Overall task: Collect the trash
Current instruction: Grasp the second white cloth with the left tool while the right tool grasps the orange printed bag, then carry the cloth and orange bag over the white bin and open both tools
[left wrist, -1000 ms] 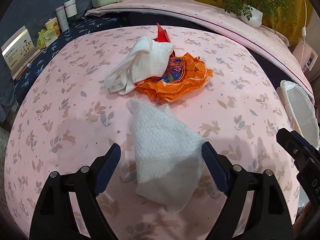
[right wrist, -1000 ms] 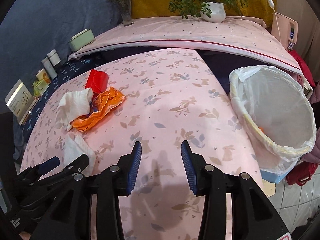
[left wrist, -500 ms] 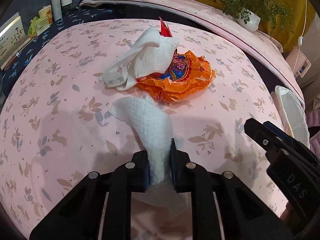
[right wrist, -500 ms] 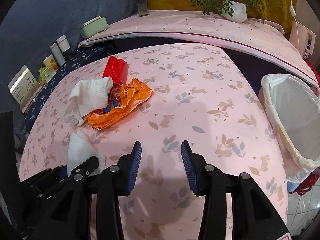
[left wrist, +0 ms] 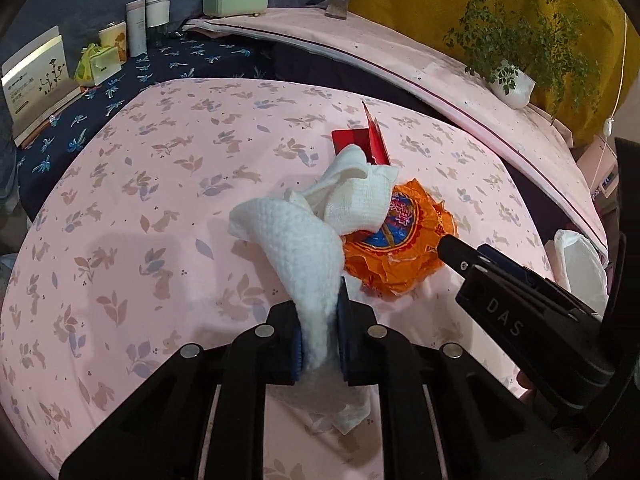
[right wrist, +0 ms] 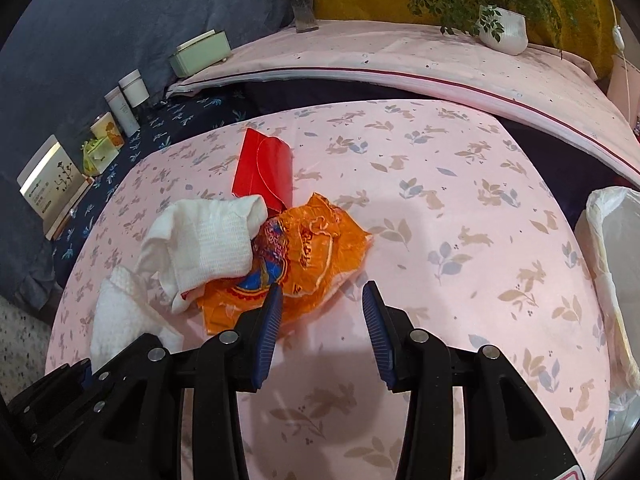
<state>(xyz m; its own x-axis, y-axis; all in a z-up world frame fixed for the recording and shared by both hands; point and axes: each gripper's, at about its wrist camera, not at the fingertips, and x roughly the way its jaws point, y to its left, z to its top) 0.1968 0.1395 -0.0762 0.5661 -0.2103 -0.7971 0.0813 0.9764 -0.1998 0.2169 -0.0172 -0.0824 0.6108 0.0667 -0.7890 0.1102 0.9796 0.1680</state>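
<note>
Left wrist view: left gripper (left wrist: 320, 332) angled down over the pink tabletop (left wrist: 132, 208), fingers just closed and pinching a white paper towel (left wrist: 300, 248), its free end curling up toward a crumpled white cloth (left wrist: 356, 196). Beyond, an orange wrapper (left wrist: 400, 256) and a red envelope (left wrist: 360, 140) (partly hidden by the cloth). Right gripper's tip over the wrapper's edge.

Right wrist view: right gripper (right wrist: 322, 320) tilted down, fingers spread with nothing between, left finger overlapping the wrapper's near edge. Lined bin (right wrist: 612, 248) at the right edge.
</note>
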